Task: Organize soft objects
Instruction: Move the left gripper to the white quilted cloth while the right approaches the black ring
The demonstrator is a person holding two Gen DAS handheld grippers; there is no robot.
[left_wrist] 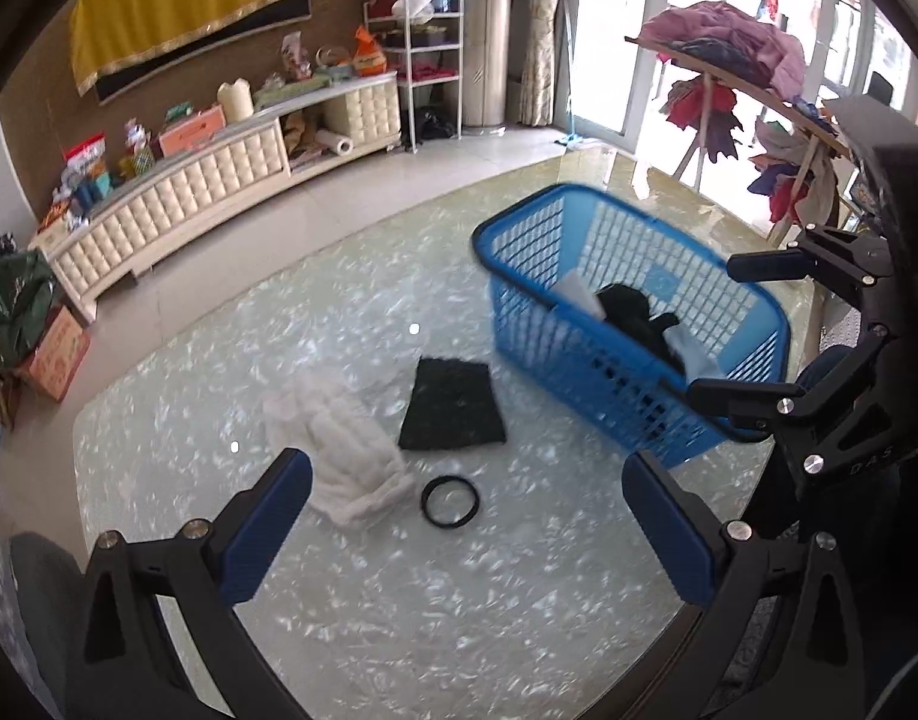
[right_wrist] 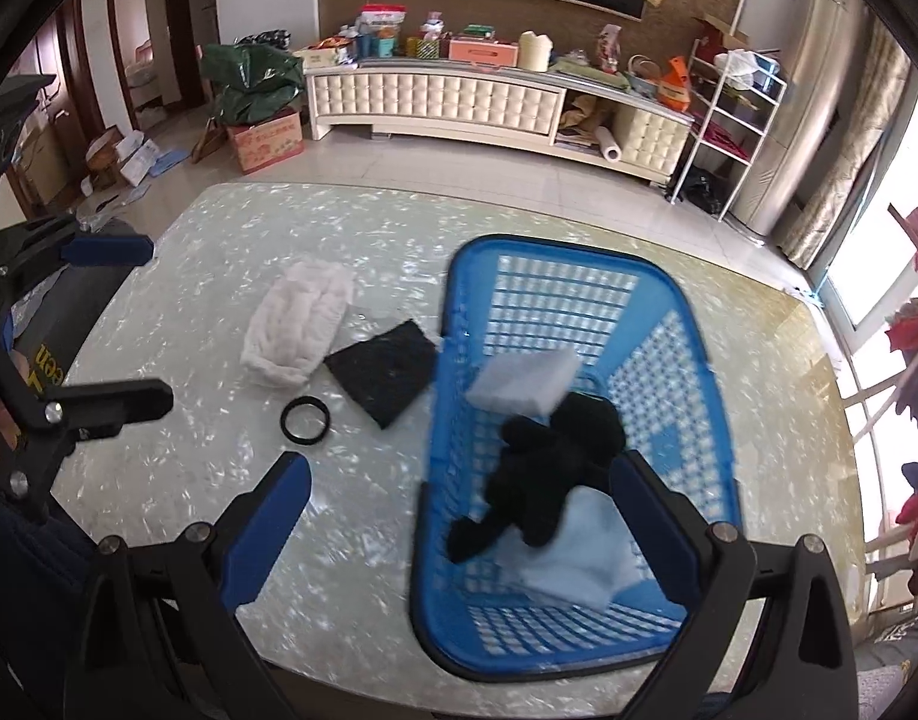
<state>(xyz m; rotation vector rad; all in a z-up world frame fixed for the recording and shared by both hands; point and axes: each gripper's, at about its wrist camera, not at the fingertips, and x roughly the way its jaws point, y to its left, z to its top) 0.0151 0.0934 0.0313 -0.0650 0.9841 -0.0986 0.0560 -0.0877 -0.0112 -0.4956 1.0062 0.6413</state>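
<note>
The left hand-held gripper (left_wrist: 466, 531) hangs released above the worktop (left_wrist: 399, 600), its blue pads spread wide with nothing between them. The right hand-held gripper (right_wrist: 459, 525) is likewise spread and empty, hovering over the near end of the blue basket (right_wrist: 708, 372).

Just ahead of the left one lie the things not yet sorted: a fluffy white cloth (left_wrist: 342, 453), ribbed and rumpled, a flat black pad (left_wrist: 452, 405) with a coarse, slightly trapezoid face, and a thin black ring (left_wrist: 450, 503) just beside the cloth's near edge. Inside the basket sit a white foam block (right_wrist: 522, 381), a limp black fabric piece (right_wrist: 546, 468) and a pale blue cloth (right_wrist: 579, 552) under it.

Risks, as I judge them: the worktop looks glossy and slick, so a low sideways approach could push the flat pad along instead of lifting it. The fluffy cloth is bulky and may be pinched by only one fold and unroll. The ring looks rigid, so it probably should stay out; a careless grab at the cloth's edge could drag it along. The basket's open lattice is light and could shift if bumped
</note>
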